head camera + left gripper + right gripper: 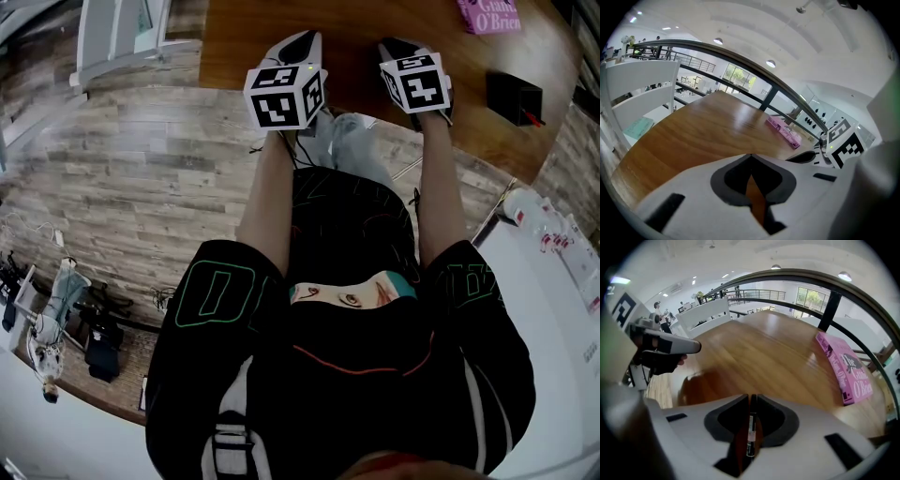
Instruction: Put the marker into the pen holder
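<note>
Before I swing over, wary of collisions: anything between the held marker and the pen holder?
Nothing visible: bare table lies between the marker in the right gripper and the pen holder; the pink book sits aside.

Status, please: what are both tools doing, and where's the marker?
Left tool shut, empty. Right tool shut on the marker. Pen holder off to the right on the table; nothing seen in the way.
</note>
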Demonstrator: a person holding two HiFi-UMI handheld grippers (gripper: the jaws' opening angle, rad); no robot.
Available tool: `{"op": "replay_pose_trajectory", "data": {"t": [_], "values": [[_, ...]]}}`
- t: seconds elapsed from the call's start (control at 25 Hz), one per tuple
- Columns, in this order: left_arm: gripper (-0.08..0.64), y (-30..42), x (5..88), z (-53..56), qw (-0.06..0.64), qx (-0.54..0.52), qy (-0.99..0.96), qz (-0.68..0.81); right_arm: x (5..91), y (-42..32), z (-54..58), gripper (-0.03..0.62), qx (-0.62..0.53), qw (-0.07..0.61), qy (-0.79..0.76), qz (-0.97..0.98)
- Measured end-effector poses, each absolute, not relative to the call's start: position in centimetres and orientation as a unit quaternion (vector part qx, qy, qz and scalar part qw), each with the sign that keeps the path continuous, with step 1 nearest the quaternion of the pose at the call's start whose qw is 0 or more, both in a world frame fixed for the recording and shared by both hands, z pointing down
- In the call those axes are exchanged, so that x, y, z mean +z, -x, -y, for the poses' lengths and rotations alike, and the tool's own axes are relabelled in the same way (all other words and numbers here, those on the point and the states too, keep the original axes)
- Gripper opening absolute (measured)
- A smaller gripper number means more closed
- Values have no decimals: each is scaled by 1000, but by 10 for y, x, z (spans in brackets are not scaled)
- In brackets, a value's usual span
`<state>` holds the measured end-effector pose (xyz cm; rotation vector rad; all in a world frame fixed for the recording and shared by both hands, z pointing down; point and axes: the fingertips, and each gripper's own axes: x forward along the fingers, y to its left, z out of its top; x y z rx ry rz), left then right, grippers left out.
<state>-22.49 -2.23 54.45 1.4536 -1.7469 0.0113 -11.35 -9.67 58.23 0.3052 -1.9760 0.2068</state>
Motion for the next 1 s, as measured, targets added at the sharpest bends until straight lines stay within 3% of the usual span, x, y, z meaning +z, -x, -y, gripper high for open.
{"op": "replay_pose_trajectory", "data": {"t": [0.44, 1.0], "values": [[9, 233, 537, 27, 413, -1, -582, 701, 585, 121, 92, 44, 71, 549, -111, 825], [9, 197, 506, 39, 376, -3, -592, 713, 522, 116, 109, 43, 122, 392, -129, 903]]}}
